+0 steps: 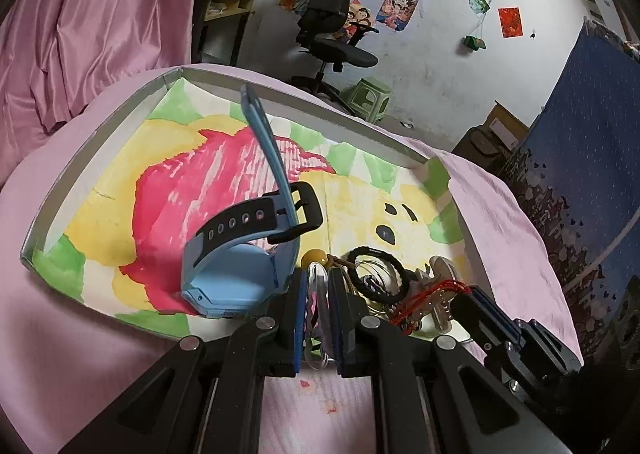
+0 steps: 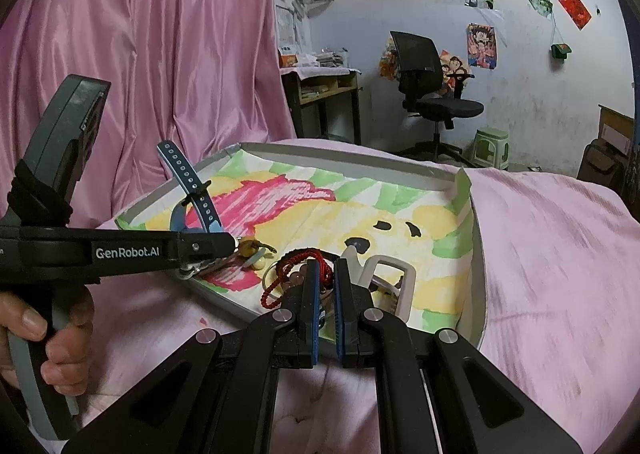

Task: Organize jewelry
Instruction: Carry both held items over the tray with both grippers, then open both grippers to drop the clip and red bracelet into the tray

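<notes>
A shallow grey-rimmed tray (image 1: 304, 100) with a painted floral liner lies on the pink bed; it also shows in the right wrist view (image 2: 352, 160). My left gripper (image 1: 318, 286) is shut on a clear pink-tinted clip (image 1: 316, 294) at the tray's near edge. A blue watch (image 1: 240, 278) with a black strap stands just left of it. A yellow bead (image 1: 312, 257), black hair tie (image 1: 380, 274) and red cord bracelet (image 1: 432, 296) lie to its right. My right gripper (image 2: 328, 274) is nearly closed over the red cord bracelet (image 2: 298, 264); what it grips is hidden.
A white carabiner-like clip (image 2: 394, 282) lies in the tray right of my right gripper. Pink curtain (image 2: 160, 54) hangs at left. A black office chair (image 2: 432, 90), green stool (image 2: 490, 146) and desk (image 2: 320, 90) stand beyond the bed. A blue patterned cloth (image 1: 592, 158) hangs at right.
</notes>
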